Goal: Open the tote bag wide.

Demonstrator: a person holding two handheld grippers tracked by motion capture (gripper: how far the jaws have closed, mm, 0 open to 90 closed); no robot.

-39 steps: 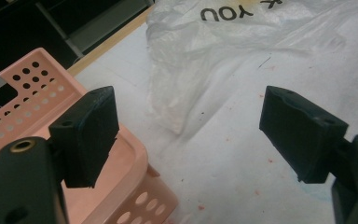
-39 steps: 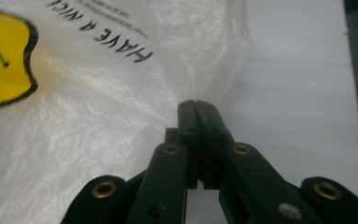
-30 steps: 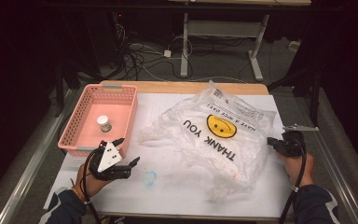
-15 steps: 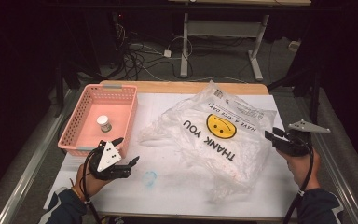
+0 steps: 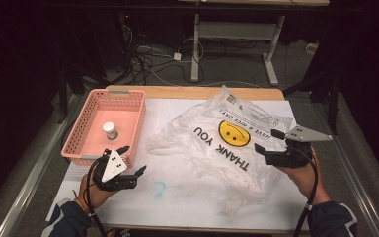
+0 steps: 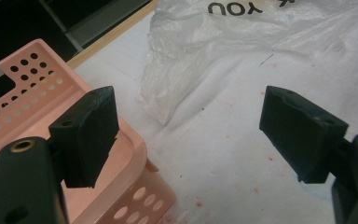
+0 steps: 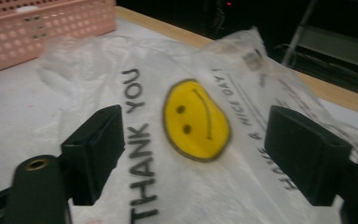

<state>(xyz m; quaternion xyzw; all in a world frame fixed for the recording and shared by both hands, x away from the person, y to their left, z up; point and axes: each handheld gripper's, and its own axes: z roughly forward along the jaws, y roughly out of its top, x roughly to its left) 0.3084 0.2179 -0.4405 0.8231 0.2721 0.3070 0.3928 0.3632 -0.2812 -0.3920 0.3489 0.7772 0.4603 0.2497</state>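
Both your tongs are open and empty: right tongs [image 5: 267,142] face the smiley plastic bag [image 5: 232,143], left tongs [image 5: 133,160] idle beside the pink basket [image 5: 79,140], likely staged for bagging.

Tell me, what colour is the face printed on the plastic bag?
Yellow with black outline and features, on the clear bag. The face shows best in the right gripper view.

"THANK YOU", "HAVE A NICE DAY!", smiley on clear plastic bag [image 5: 232,143]
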